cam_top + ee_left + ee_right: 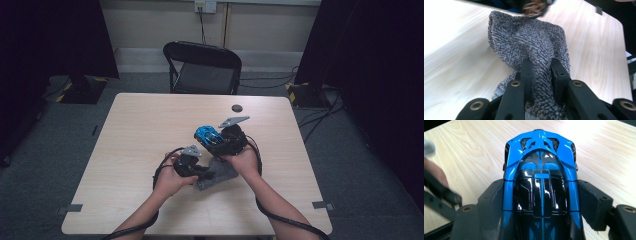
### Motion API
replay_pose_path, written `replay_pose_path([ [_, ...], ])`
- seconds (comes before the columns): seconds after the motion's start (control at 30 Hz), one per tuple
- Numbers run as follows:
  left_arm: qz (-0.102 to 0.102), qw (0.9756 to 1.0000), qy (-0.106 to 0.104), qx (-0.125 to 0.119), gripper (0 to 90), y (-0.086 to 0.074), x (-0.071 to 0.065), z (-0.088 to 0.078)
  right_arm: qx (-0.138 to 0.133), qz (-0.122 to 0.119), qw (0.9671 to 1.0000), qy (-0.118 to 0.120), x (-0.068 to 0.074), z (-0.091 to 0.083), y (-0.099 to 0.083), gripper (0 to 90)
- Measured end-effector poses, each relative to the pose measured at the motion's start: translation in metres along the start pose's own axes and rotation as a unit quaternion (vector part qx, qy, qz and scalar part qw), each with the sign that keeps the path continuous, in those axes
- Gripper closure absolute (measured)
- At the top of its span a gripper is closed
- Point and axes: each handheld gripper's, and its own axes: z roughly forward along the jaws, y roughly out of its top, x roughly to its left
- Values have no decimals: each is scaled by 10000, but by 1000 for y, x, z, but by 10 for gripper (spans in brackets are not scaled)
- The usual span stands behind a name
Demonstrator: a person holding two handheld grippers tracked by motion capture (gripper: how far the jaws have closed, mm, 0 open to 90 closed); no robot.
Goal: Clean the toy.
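Wiping step in hand: right gripper [541, 202] jaws clamp the blue toy car [540, 182] by its flanks, above the table [145, 130]. Left gripper [541, 75] jaws pinch a grey cloth [534, 42] just beside the car; next, I judge, the cloth must press against the bodywork.

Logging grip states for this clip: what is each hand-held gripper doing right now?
Left hand-held gripper: shut on the grey nubbly microfibre cloth.
Right hand-held gripper: shut on the glossy blue-and-black toy car, jaws wide.

Glossy blue-and-black toy car [541, 187] clamped by its sides in my right gripper [541, 202], near table centre, shaggy grey cloth [534, 47] bunched upward, pinched in my left gripper [542, 75], its far edge under the car
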Motion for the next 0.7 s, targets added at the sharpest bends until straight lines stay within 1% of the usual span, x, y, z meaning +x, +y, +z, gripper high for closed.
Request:
replay_pose_path([
  [0.17,-149,9993,323,-65,756,-5,16,-20,-10,1,10000,29,-1,-4,-3,282],
  [0.23,-203,9987,464,-96,756,-7,22,-29,1,-14,10000,42,-1,-4,-4,282],
  [0.33,-281,9975,618,-186,756,-8,30,-40,38,-21,10000,50,-1,-4,-6,282],
  [0.5,-364,9953,839,-303,756,-8,40,-55,46,-33,10000,79,0,-4,-9,282],
  [0.57,-436,9946,874,-358,756,-8,43,-60,41,-48,9999,101,1,-4,-9,282],
  [0.7,-443,9934,981,-392,755,-7,46,-65,44,-83,9999,131,3,-5,-10,282],
])
